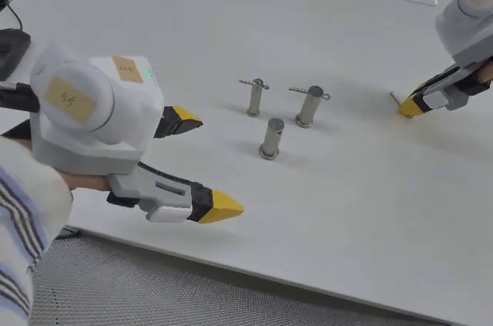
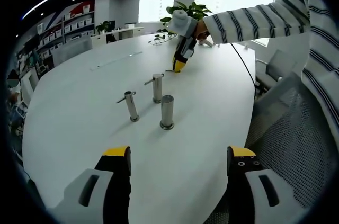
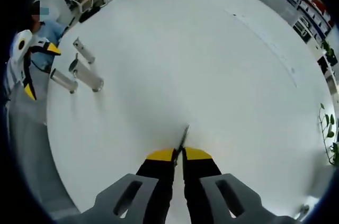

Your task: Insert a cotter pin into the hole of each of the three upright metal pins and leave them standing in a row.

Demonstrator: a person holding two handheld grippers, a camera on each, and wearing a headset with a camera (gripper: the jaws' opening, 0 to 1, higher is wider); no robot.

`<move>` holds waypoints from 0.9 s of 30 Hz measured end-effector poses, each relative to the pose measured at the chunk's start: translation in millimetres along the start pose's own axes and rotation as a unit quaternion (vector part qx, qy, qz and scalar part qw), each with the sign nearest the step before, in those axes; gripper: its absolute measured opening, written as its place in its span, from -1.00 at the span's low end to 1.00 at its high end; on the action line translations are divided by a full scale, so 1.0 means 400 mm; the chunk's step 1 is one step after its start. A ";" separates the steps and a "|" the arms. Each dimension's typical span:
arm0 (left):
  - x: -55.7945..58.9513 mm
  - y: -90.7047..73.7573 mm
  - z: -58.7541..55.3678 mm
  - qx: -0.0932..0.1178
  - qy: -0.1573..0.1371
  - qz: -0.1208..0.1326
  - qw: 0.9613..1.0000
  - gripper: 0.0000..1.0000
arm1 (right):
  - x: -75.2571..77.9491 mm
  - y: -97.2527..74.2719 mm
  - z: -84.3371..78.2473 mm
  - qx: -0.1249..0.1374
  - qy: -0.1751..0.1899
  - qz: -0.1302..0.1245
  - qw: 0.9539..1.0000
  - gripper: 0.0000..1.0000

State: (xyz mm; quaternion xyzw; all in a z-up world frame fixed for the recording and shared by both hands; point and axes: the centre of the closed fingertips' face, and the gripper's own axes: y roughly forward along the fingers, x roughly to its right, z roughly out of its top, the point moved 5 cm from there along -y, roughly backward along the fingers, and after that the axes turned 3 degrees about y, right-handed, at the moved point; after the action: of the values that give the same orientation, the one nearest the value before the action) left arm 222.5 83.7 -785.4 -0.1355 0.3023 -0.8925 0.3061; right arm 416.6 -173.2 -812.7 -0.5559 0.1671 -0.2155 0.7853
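While my left gripper (image 1: 206, 163) hangs over the near-left part of the white table (image 1: 347, 210) with its jaws spread wide and nothing between them, the work stands just to its right. First comes the left pin (image 1: 255, 99), upright, with the left cotter (image 1: 245, 82) crossing its top. Next, a little nearer to me, is the bare pin (image 1: 271, 139), upright with no wire through it. Then comes the right pin (image 1: 309, 107), upright, with the right cotter (image 1: 296, 90) through it. Well apart on the far right, my right gripper (image 1: 412, 107) is tipped down to the table. Its jaws are pinched on the loose cotter pin (image 1: 394, 98), whose free end pokes out past the yellow tips in the right gripper view. I judge that wire to be very light, thin, springy and slick, so it could twist or flick out of a careless pinch. I would hold it by the looped head and leave the straight legs clear to enter the hole. The bare pin looks stiff and solid, but it is tall on a small foot and likely to topple under a sideways push. My left jaws should close around its shank, low and below the hole. The three stand as a loose triangle rather than a row.
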 end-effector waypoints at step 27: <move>0.007 0.018 -0.011 -0.024 0.012 -0.003 1.000 0.42 | 0.031 0.015 0.007 -0.056 -0.054 -0.013 0.997 -0.94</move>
State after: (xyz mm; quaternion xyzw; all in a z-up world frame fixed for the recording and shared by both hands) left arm 221.8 79.7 -793.3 -0.1336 0.3270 -0.8874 0.2963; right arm 429.5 -175.8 -817.6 -0.6120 0.1294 -0.1858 0.7578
